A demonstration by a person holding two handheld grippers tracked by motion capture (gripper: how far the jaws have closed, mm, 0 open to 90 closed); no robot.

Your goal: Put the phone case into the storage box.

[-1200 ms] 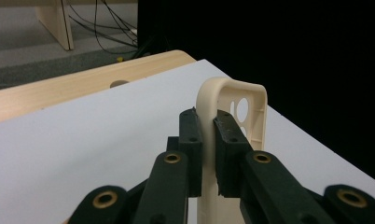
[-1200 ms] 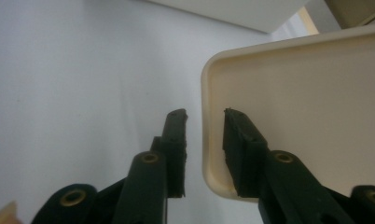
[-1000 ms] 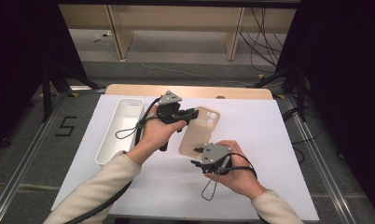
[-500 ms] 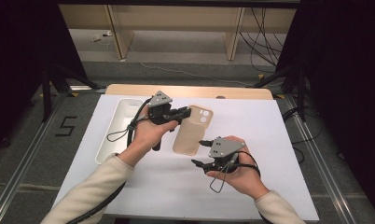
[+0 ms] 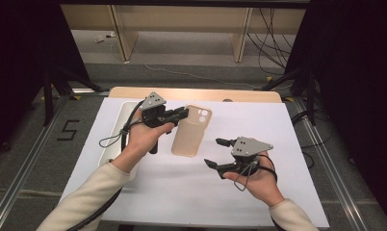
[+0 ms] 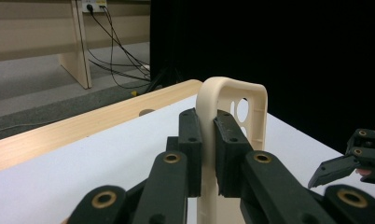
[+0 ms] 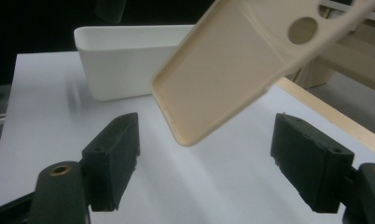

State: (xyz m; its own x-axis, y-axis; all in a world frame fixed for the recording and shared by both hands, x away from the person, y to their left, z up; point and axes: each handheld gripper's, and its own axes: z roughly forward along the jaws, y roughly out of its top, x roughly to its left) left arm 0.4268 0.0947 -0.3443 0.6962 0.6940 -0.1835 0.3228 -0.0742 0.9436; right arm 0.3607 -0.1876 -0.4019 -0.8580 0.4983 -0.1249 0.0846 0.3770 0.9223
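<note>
The left gripper (image 5: pixel 182 113) holds a beige phone case (image 5: pixel 191 131) by one long side wall, near the end with the camera holes. In the left gripper view its two black jaws are closed on this thin wall, one pad (image 6: pixel 191 140) outside and one inside the shell. The case is lifted above the white table cover (image 5: pixel 172 183), between the two hands, with its open side turned toward the right gripper (image 5: pixel 214 152). The jaws of the right gripper stand wide apart and hold nothing; in its own view the lower end of the case hangs in front of them, not touching any pad.

The case looks light and thin, probably a soft, flexible plastic, so it should bend a little under pressure and will not break easily. The smooth surface may slip if it is held only by one edge. A good place for the second hold seems to be the free lower end or the opposite long wall, where the rim is stiffer than the flat back.

A white tray (image 7: pixel 125 60) stands on the table behind the case. In the high view the left hand (image 5: pixel 143 137) covers part of it, and whether anything is inside cannot be seen. The exact material of the case is also hard to judge here.
</note>
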